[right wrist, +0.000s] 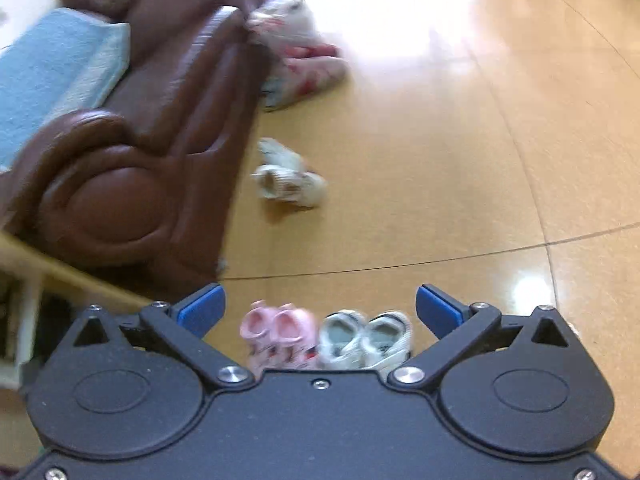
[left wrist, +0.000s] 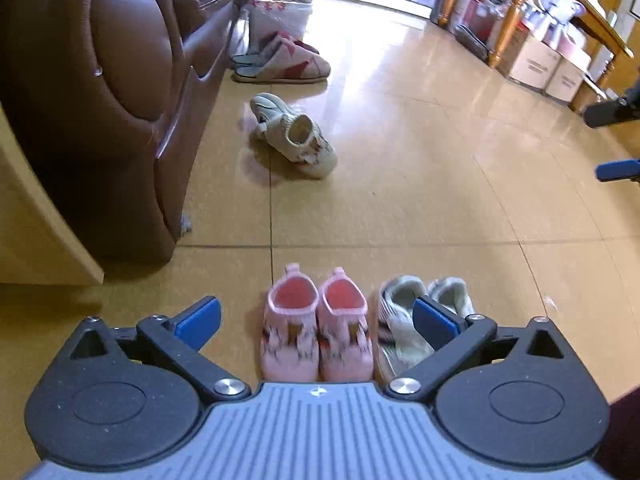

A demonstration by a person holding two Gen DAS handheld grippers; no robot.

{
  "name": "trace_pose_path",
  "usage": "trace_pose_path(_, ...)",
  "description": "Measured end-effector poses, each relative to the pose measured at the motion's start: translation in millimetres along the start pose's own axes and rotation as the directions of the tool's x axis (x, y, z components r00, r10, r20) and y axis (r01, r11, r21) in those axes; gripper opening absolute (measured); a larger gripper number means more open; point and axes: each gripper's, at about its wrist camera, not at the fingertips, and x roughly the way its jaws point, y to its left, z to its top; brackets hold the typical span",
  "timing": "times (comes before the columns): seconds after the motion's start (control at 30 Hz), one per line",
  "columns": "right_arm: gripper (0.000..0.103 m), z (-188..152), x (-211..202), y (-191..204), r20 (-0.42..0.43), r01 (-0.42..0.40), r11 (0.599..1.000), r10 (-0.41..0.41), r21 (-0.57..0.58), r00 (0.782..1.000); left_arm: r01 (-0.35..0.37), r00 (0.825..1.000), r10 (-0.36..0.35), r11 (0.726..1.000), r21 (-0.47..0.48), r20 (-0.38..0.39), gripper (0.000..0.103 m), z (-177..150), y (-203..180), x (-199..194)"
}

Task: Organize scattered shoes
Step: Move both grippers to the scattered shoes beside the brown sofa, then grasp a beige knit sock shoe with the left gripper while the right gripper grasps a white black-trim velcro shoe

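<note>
A pair of small pink shoes (left wrist: 316, 330) stands side by side on the floor, with a grey-and-white pair (left wrist: 404, 320) right next to it. My left gripper (left wrist: 318, 320) hangs open above them, nothing between its blue pads. Farther off, two cream shoes (left wrist: 296, 136) lie jumbled, one on its side. Pink-and-red slippers (left wrist: 284, 60) lie by the sofa. In the right wrist view, which is blurred, my right gripper (right wrist: 320, 312) is open and empty above the pink pair (right wrist: 276, 332) and the grey-and-white pair (right wrist: 366, 338); the cream shoes (right wrist: 290, 178) and slippers (right wrist: 308, 72) lie beyond.
A brown leather sofa (left wrist: 104, 92) fills the left, with a white bag (left wrist: 280, 12) at its far end. A wooden table (left wrist: 560, 4) with boxes under it stands at the far right. The right gripper's tip (left wrist: 616, 170) shows at the right edge. Tiled floor lies between.
</note>
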Motion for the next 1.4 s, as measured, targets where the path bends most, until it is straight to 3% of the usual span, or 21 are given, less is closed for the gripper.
trace_pose_path(0.1,0.103,18,36,-1,0.004,-0.019,0.999,0.019,-0.049,1.000,-0.050,0.997,0.050,0.999,-0.008,0.056,0.102,20,4,20)
trace_pose_path(0.2,0.103,32,82,4,-0.053,-0.009,0.993,0.002,-0.119,0.999,-0.109,0.991,0.110,0.994,-0.014,0.079,0.102,41,3,41)
trace_pose_path(0.33,0.103,65,136,17,-0.129,-0.007,0.973,-0.023,-0.229,0.991,-0.055,0.992,0.061,0.997,-0.054,0.111,0.102,79,6,80)
trace_pose_path(0.4,0.103,74,149,23,-0.134,-0.008,0.965,-0.028,-0.262,0.991,-0.062,0.988,0.075,0.993,-0.097,0.133,0.102,95,8,99)
trace_pose_path(0.6,0.100,112,205,25,-0.078,-0.026,0.949,0.002,-0.313,0.997,-0.057,0.989,0.077,0.987,-0.152,0.123,0.102,127,15,172)
trace_pose_path(0.67,0.091,123,226,23,-0.071,-0.021,0.950,-0.002,-0.310,0.997,-0.065,0.990,0.083,0.986,-0.156,0.113,0.085,130,14,196)
trace_pose_path(0.73,0.086,130,245,24,-0.069,-0.017,0.941,-0.007,-0.338,0.998,-0.076,0.990,0.092,0.986,-0.145,0.111,0.077,130,9,220)
trace_pose_path(0.9,0.082,135,282,15,-0.084,-0.047,0.958,0.025,-0.281,0.996,-0.047,0.991,0.073,0.975,-0.217,0.113,0.073,130,12,263)
trace_pose_path(1.0,0.082,131,289,15,-0.079,-0.031,0.962,0.010,-0.271,0.997,-0.070,0.991,0.093,0.974,-0.215,0.101,0.073,133,8,279)
trace_pose_path(1.03,0.082,128,291,20,-0.071,-0.032,0.954,0.012,-0.297,0.997,-0.074,0.991,0.097,0.974,-0.214,0.097,0.058,135,9,285)
trace_pose_path(1.07,0.082,125,293,25,-0.063,-0.034,0.946,0.014,-0.323,0.998,-0.076,0.991,0.097,0.974,-0.213,0.093,0.013,136,10,292)
trace_pose_path(1.1,0.082,124,294,29,-0.054,-0.034,0.938,0.016,-0.345,0.998,-0.082,0.991,0.102,0.975,-0.207,0.087,0.013,138,11,297)
trace_pose_path(1.13,0.081,124,295,32,-0.039,-0.035,0.933,0.022,-0.358,0.999,-0.073,0.992,0.093,0.975,-0.208,0.089,0.004,137,15,297)
trace_pose_path(1.23,0.066,128,301,40,-0.007,-0.031,0.918,0.030,-0.394,1.000,-0.020,0.994,0.043,0.975,-0.223,0.099,0.004,131,30,279)
trace_pose_path(1.27,0.066,128,304,45,0.004,-0.019,0.907,0.023,-0.420,1.000,-0.008,0.995,0.030,0.975,-0.222,0.096,0.004,129,34,270)
trace_pose_path(1.4,0.057,127,319,71,-0.005,-0.040,0.828,0.044,-0.559,0.999,0.038,0.999,-0.032,0.979,-0.200,0.032,0.004,116,40,244)
